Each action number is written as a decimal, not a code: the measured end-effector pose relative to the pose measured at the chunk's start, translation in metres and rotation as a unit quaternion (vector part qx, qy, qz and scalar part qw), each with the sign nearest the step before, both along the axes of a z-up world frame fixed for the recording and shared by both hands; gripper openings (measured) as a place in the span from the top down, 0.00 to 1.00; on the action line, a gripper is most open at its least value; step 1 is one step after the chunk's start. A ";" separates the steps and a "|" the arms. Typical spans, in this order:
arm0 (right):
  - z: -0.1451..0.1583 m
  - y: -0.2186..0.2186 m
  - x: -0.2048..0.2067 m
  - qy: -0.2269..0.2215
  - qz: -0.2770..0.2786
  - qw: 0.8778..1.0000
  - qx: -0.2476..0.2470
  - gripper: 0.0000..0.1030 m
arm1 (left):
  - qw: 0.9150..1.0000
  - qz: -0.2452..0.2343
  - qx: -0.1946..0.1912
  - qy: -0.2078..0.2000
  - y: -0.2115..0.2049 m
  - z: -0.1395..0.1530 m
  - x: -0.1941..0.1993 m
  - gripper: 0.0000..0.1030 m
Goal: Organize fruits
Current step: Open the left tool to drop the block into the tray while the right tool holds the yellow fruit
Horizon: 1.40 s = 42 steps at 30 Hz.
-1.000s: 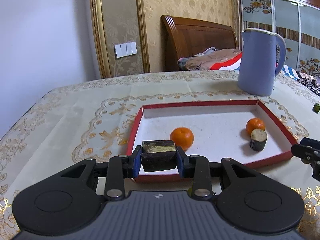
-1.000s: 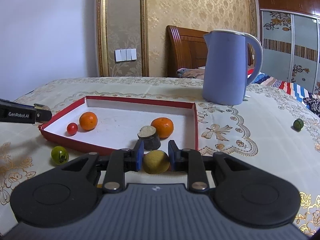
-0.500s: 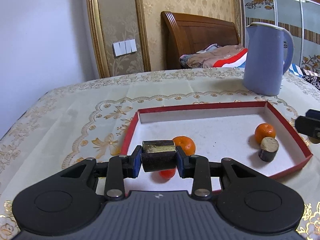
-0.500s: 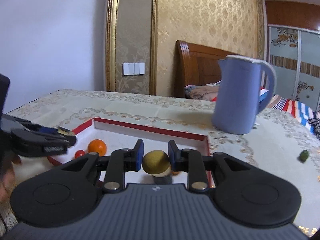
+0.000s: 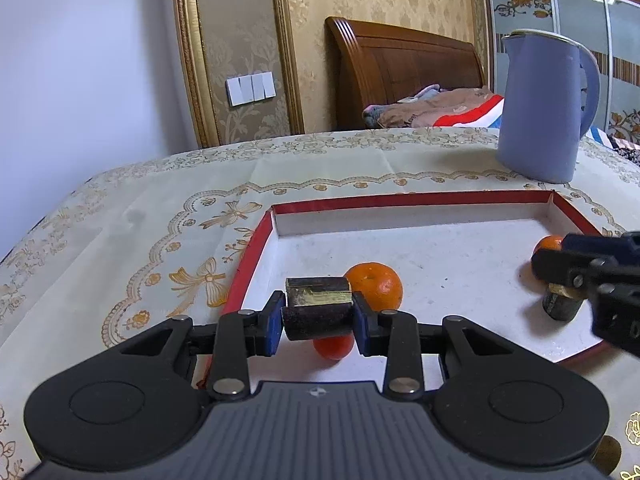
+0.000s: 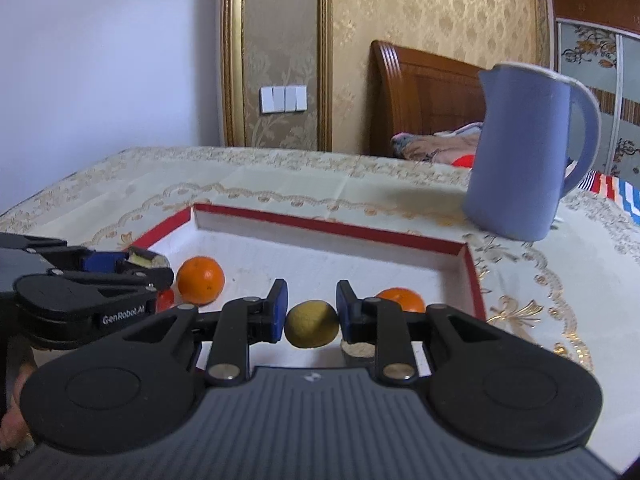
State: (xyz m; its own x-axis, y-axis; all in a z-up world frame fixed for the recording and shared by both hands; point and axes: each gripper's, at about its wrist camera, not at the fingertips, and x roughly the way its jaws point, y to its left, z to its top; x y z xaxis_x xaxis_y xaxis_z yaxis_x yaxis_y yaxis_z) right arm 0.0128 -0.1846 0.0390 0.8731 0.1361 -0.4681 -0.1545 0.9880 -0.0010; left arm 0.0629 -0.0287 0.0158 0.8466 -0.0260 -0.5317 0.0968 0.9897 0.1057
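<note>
A red-rimmed white tray (image 5: 400,200) lies on the tablecloth. My left gripper (image 5: 318,316) is shut on a dark cylindrical piece (image 5: 318,310) with a yellow cut face, held above the tray's near left part. Just behind it sits an orange (image 5: 374,286), and a small red tomato (image 5: 334,346) lies below it. My right gripper (image 6: 311,308) is shut on a round yellow-green fruit (image 6: 311,323) above the tray (image 6: 320,222). Under it are a second orange (image 6: 400,298) and a pale-topped dark piece (image 6: 358,350), both partly hidden. The left gripper (image 6: 132,268) shows at the left.
A tall blue jug (image 5: 544,108) stands on the table behind the tray's far right corner. The right gripper (image 5: 556,268) reaches in over the tray's right side. A hand (image 6: 12,420) shows at the bottom left. A wooden headboard and bedding lie beyond the table.
Both grippers have moved in over the tray with their loads still held. The left one went forward and lower. The right one swung left, so the jug and table fruit shifted right.
</note>
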 end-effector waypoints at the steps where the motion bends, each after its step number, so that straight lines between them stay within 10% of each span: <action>1: -0.002 0.001 0.002 0.003 0.002 1.000 0.000 0.76 | 1.000 0.000 -0.002 0.000 0.001 -0.001 0.001 0.67; 42: -0.032 0.022 0.067 0.064 -0.016 0.996 -0.060 0.76 | 0.999 0.033 0.016 -0.014 0.007 -0.010 0.030 0.67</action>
